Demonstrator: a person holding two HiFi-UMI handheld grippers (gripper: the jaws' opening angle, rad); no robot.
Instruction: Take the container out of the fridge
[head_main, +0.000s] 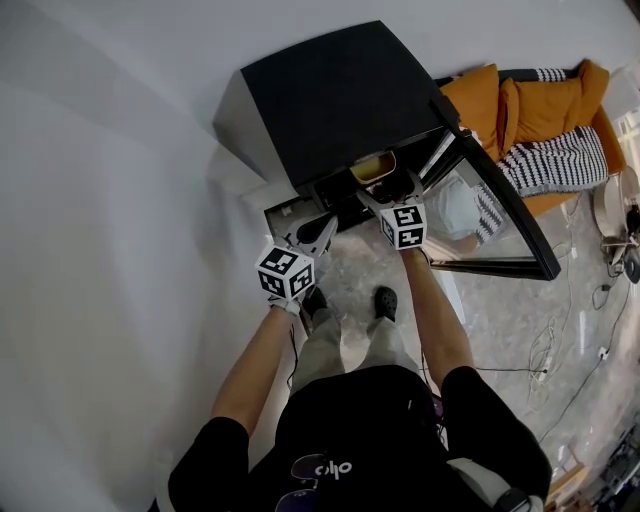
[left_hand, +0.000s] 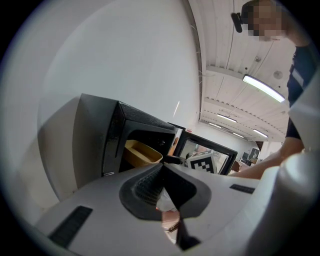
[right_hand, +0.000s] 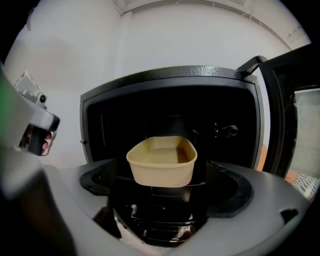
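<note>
Sitting on a shelf (right_hand: 197, 184) inside the open fridge (head_main: 330, 95), toward that shelf's front edge: beige container (right_hand: 162, 162), open-topped, upright, nothing visible in it. Fridge door (head_main: 500, 215) swung out to the right.

Right gripper (right_hand: 162, 200): jaws spread wide, level with the container's base. Container centred in the gap, just ahead of the tips; pads clear of both side walls.

Left gripper (left_hand: 162, 167): jaws pressed together, pinching nothing, held low by the left edge of the fridge opening. Container lies up and ahead of its tips, apart from them.
</note>
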